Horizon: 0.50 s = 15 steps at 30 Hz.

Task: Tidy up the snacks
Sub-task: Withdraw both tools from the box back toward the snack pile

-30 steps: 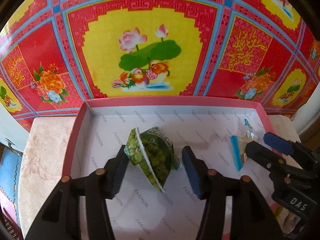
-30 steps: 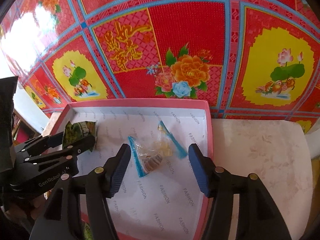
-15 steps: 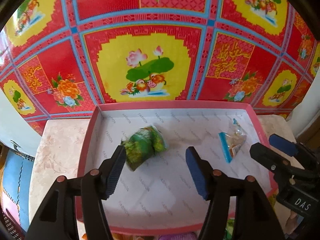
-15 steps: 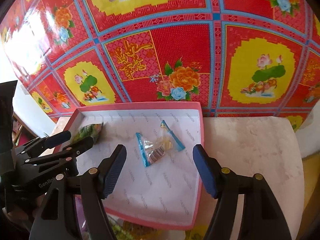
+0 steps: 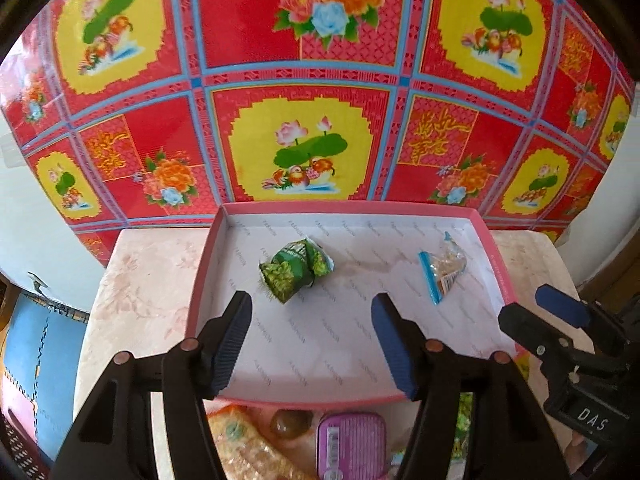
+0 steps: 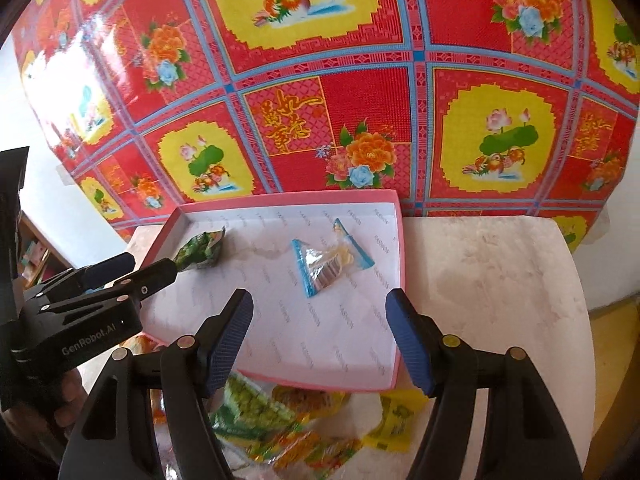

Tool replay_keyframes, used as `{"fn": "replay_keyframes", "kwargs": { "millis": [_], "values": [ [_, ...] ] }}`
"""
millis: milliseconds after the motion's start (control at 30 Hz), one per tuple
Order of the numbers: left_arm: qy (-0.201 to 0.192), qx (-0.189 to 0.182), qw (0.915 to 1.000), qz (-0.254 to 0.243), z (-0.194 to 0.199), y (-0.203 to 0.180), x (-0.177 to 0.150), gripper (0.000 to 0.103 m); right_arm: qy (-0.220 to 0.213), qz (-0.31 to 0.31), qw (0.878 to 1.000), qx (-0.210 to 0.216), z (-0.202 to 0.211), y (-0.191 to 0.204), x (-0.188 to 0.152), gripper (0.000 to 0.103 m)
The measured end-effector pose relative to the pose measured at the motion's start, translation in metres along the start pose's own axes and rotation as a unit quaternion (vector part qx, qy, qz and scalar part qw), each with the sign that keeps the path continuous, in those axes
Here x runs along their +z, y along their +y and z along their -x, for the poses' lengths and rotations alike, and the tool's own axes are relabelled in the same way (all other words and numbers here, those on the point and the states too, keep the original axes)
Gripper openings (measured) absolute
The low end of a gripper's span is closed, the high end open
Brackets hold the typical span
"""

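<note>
A pink box [image 5: 208, 264] [image 6: 394, 320] with white lining sits on a pale table. A green snack packet [image 5: 294, 270] [image 6: 199, 251] lies in its left part. A clear packet with blue edges [image 5: 442, 270] [image 6: 326, 262] lies in its right part. My left gripper [image 5: 312, 340] is open and empty, above the box's near edge; it also shows in the right wrist view [image 6: 132, 268]. My right gripper [image 6: 320, 340] is open and empty, over the box's near right; it shows in the left wrist view [image 5: 540, 320].
Several loose snacks lie on the table in front of the box: a purple tin [image 5: 352, 444], a brown sweet [image 5: 290, 424], green and yellow packets [image 6: 256, 412] [image 6: 396, 416]. A red and yellow flowered sheet [image 5: 304, 120] covers the wall behind. Bare tabletop [image 6: 492, 280] lies right of the box.
The green packet left my left gripper and now lies in the box. Both grippers have drawn back toward me and risen, bringing the loose snacks in front of the box into view.
</note>
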State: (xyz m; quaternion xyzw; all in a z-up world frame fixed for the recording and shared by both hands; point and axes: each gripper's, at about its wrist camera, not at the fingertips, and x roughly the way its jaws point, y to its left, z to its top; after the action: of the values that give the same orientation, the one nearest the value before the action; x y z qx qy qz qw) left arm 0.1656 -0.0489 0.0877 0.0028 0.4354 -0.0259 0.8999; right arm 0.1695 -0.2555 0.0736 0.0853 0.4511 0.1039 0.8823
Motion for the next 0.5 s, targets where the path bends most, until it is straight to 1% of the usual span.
{"fn": "replay_keyframes", "kwargs": {
  "millis": [233, 500],
  "values": [
    [-0.004, 0.001, 0.9999, 0.01, 0.017, 0.008, -0.013, 0.066, -0.002, -0.002, 1.0, -0.004, 0.019, 0.003, -0.011, 0.07],
    [0.002, 0.003, 0.9997, 0.026, 0.029, 0.022, -0.031, 0.066, 0.004, -0.008, 1.0, -0.009, 0.029, 0.003, -0.026, 0.07]
  ]
}}
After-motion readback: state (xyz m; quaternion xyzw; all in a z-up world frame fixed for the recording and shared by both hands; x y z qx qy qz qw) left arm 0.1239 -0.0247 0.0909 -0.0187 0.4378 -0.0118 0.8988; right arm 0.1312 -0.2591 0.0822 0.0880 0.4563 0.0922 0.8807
